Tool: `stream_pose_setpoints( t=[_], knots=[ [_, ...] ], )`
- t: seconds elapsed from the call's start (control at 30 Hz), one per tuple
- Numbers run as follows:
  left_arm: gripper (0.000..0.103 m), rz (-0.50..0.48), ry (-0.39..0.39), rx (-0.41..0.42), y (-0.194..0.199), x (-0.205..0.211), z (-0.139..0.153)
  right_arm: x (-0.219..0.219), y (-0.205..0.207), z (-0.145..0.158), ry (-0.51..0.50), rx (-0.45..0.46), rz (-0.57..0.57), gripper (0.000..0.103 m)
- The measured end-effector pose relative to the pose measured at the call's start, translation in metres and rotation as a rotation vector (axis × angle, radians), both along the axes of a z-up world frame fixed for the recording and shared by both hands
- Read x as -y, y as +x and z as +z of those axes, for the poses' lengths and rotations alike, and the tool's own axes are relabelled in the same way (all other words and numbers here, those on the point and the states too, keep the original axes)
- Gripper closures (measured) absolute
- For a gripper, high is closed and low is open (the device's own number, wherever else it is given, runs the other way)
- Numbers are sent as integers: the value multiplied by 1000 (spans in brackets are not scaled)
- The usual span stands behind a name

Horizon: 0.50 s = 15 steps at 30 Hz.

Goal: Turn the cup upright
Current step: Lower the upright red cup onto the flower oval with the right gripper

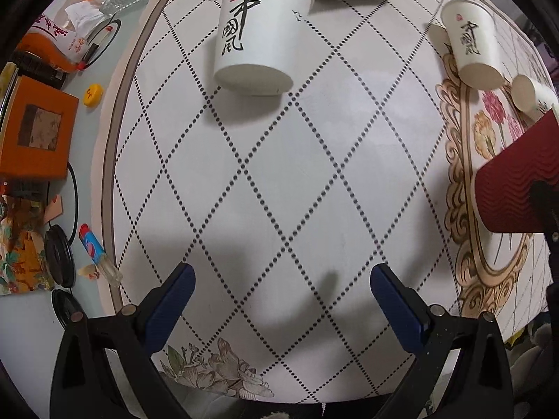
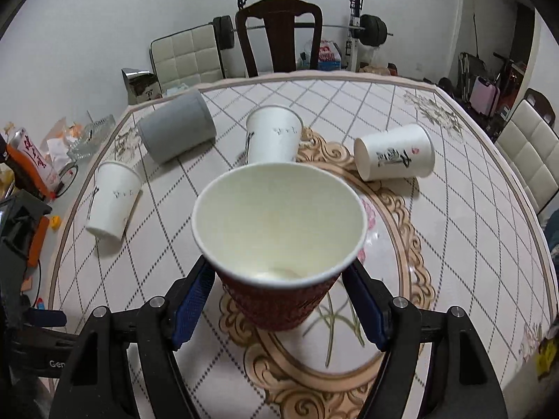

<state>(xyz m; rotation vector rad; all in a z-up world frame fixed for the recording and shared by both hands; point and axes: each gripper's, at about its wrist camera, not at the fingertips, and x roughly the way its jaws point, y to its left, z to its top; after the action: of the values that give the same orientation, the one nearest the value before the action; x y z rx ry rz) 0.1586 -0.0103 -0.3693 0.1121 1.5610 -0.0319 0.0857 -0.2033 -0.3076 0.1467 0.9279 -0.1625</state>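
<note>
My right gripper [image 2: 279, 279] is shut on a red ribbed paper cup [image 2: 279, 237], mouth tilted up toward the camera, held above the table. The same cup [image 1: 517, 181] shows at the right edge of the left wrist view. My left gripper [image 1: 282, 279] is open and empty over the tablecloth. Two white paper cups with black calligraphy [image 2: 113, 199] [image 2: 274, 138] stand upside down. A third white cup [image 2: 394, 152] lies on its side. In the left wrist view the nearest white cup [image 1: 260, 35] is ahead of my open fingers.
A grey cup [image 2: 176, 131] lies on its side at the back left. The round table [image 2: 489, 227] has a patterned cloth. Orange boxes [image 1: 35, 132], a yellow cap [image 1: 92, 95] and clutter lie along the left edge. Chairs [image 2: 279, 35] stand behind and to the right.
</note>
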Motion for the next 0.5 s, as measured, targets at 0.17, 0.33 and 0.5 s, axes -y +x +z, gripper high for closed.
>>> stream_pose_setpoints(
  t=[0.17,0.33,0.5],
  knots=[
    [1,-3,1,33,-30,-2,10,-2,-13,2,-14,-37,-3,19],
    [1,-2,9,85,-52,6,37,-4,-29,15,-46,-40,9,12],
    [1,-2,23,143,-78,22,66,1,-47,33,-77,-51,2,6]
  ],
)
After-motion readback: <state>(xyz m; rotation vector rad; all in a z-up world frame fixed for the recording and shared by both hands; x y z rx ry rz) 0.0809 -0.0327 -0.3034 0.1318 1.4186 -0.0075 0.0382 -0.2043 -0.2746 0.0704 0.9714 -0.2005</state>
